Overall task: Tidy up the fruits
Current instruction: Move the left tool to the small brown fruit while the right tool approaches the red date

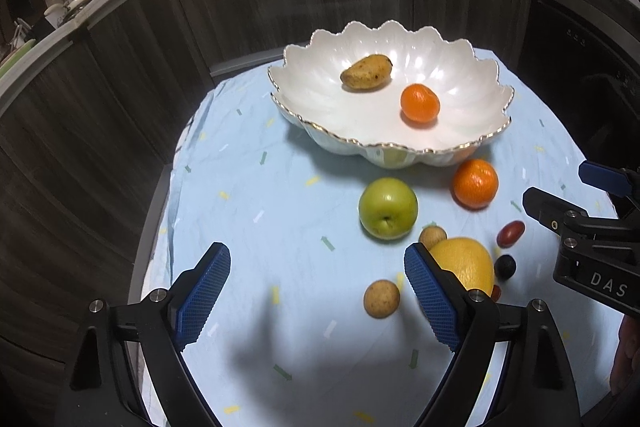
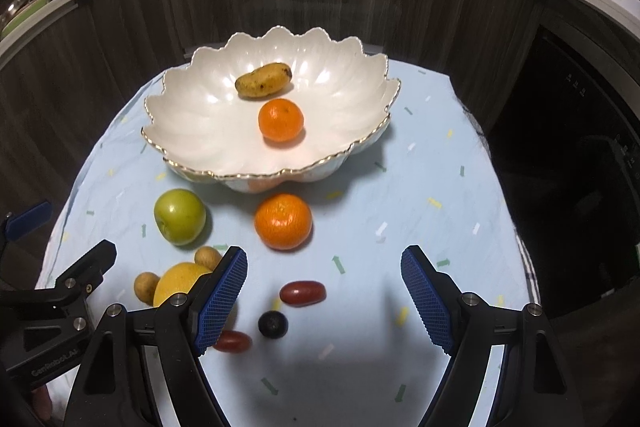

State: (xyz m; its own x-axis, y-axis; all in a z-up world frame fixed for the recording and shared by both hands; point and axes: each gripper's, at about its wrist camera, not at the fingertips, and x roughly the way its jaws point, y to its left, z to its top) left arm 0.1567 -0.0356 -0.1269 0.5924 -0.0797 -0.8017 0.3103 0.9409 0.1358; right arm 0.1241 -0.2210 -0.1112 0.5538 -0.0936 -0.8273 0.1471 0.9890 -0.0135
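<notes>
Both the left gripper [image 1: 316, 293] and the right gripper [image 2: 322, 301] hang wide and empty over the loose fruits, such as the green apple [image 1: 387, 208], probably to carry them into the white bowl [image 1: 320, 107], where one mandarin [image 1: 420, 103] already lies.

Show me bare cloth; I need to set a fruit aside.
Free: the cloth right of the bowl and loose orange. Crowded: the near left, around the apple and grapefruit.
</notes>
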